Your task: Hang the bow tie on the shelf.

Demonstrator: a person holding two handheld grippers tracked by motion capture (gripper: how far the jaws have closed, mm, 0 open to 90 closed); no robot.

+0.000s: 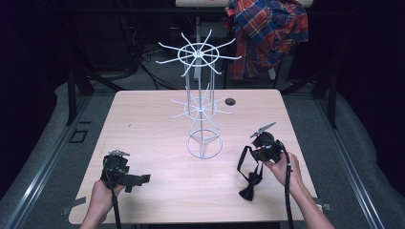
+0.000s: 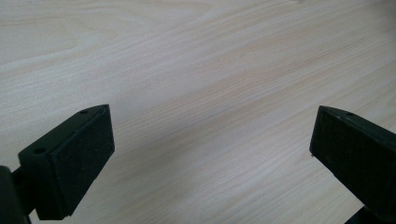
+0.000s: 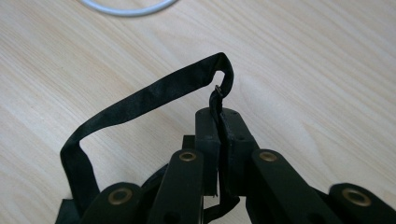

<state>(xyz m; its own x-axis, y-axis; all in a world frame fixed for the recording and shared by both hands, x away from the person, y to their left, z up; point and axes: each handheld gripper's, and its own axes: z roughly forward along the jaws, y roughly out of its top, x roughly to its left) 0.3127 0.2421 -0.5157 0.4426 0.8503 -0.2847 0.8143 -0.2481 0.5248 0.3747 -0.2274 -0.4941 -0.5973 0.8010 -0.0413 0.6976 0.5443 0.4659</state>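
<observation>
Your light wood-grain rectangular table [image 1: 143, 119] carries everything here. At its centre stands the white wire display stand [image 1: 202, 102], a ring base with a thin post and two tiers of radiating hooks, the upper tier wider than the lower. Behind the table at about one o'clock a red, blue and white plaid shirt [image 1: 267, 33] hangs in the dark background.

The black fabric bow tie with its thin neck strap [image 1: 250, 177] sits at about four o'clock from the stand's base. The knotted bow hangs lowest, just above or on the wood near the table's front edge; I cannot tell which. The strap rises from it in a narrow loop to your right gripper [image 3: 219, 140]. In the right gripper view the strap arches up and over to ten o'clock, matte and slightly creased, with a small metal clasp at the top of its bend.

Your right gripper's jaws are clenched on the strap, pads pressed flat together with the band pinched between them. Your left gripper [image 2: 210, 154], at seven o'clock from the stand, has its jaws spread wide over bare wood, grasping nothing.

Open wood lies between the two grippers and from the stand out to the left edge.
</observation>
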